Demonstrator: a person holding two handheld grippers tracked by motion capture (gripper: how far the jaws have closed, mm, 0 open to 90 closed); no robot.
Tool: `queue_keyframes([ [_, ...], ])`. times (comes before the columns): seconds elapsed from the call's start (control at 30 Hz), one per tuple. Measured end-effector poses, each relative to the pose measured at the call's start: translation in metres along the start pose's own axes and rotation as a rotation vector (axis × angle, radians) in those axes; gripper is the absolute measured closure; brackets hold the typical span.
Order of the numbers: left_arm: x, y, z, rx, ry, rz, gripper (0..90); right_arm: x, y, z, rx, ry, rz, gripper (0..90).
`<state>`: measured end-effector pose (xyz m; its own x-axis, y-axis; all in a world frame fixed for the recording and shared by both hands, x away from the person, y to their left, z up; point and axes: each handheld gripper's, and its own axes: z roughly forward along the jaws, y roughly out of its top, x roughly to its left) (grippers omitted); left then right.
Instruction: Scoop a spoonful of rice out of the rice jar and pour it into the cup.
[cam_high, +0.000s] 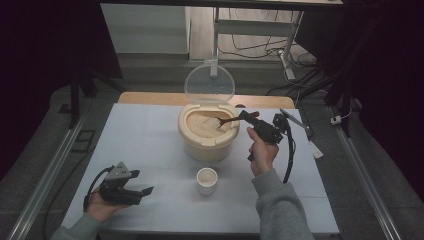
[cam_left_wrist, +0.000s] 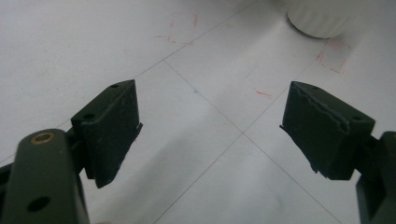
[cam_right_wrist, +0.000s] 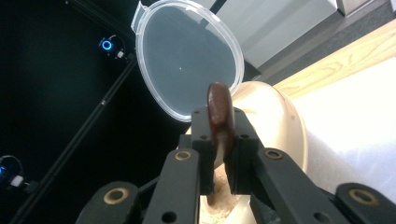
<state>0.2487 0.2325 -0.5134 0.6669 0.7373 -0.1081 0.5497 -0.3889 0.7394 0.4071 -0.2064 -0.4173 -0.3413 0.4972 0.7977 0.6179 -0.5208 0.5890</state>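
White cup (cam_high: 207, 180) stands before rice-filled container (cam_high: 208, 142).

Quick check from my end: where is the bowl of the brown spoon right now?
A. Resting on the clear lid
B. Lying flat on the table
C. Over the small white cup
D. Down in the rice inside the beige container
D: the right gripper is clamped on the spoon, whose bowl sits in the rice inside the beige container, while the white cup stands apart in front.
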Motion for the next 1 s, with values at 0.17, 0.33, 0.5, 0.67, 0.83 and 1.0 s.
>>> queue_keyframes([
  [0.17, 0.0002, -0.0001, 0.0, 0.001, 0.001, 0.002, 18.8, -0.002, 0.0014, -0.0017, 0.001, 0.012, 0.036, 83.0],
  [0.33, 0.0001, -0.0002, 0.0, 0.002, 0.0, 0.005, 19.0, -0.0033, 0.0027, -0.0024, 0.011, 0.023, 0.072, 83.0],
  [0.5, 0.0003, -0.0004, -0.0006, 0.001, 0.001, 0.006, 19.2, -0.0042, 0.0031, -0.0026, -0.001, 0.026, 0.09, 83.0],
  [0.67, 0.0002, -0.0004, -0.0003, 0.002, 0.001, 0.007, 19.2, -0.0058, 0.0028, -0.003, 0.004, 0.041, 0.124, 83.0],
  [0.83, 0.0003, -0.0005, -0.0004, 0.002, 0.001, 0.007, 19.2, -0.0091, 0.0028, -0.0038, -0.005, 0.047, 0.153, 83.0],
  [1.0, 0.0, -0.0004, 0.0001, 0.005, 0.001, 0.009, 19.2, -0.009, 0.0039, -0.0073, -0.004, 0.051, 0.154, 83.0],
])
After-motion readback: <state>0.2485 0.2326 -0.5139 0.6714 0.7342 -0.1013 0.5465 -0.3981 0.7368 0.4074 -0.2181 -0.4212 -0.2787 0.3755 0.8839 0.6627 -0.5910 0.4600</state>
